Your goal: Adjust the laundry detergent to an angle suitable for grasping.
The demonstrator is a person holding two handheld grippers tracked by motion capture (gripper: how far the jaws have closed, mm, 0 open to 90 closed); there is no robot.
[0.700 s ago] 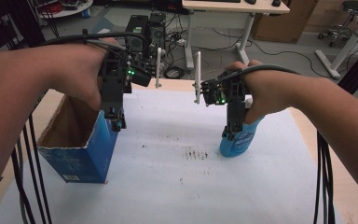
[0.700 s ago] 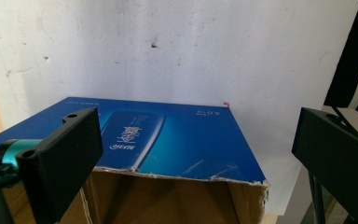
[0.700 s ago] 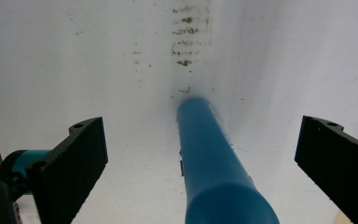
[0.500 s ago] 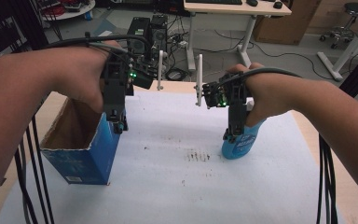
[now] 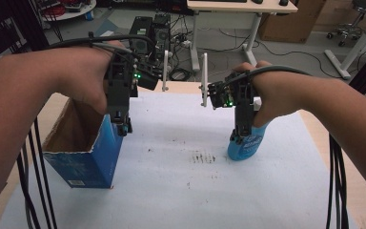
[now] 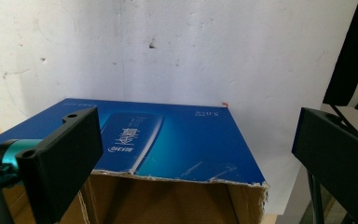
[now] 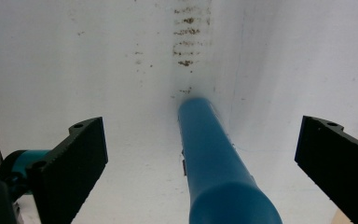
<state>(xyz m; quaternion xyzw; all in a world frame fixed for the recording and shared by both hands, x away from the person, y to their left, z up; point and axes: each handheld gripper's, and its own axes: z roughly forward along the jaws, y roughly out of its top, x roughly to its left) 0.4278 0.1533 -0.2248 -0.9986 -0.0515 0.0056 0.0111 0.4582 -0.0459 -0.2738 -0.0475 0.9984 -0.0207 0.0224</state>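
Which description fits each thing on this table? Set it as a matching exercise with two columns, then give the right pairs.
Things
1. blue cardboard box
2. blue plastic tube
3. left gripper
4. white table cover

Descriptions
A. speckled with dark marks near the middle
B. open-topped, with a torn upper edge
C. jaws open above the box's edge
D. stands between the open jaws of the right gripper

Pairs: 1-B, 2-D, 3-C, 4-A

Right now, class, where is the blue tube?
In the high view the blue tube stands on the white sheet at right, between the right gripper's open jaws, across from the blue box.
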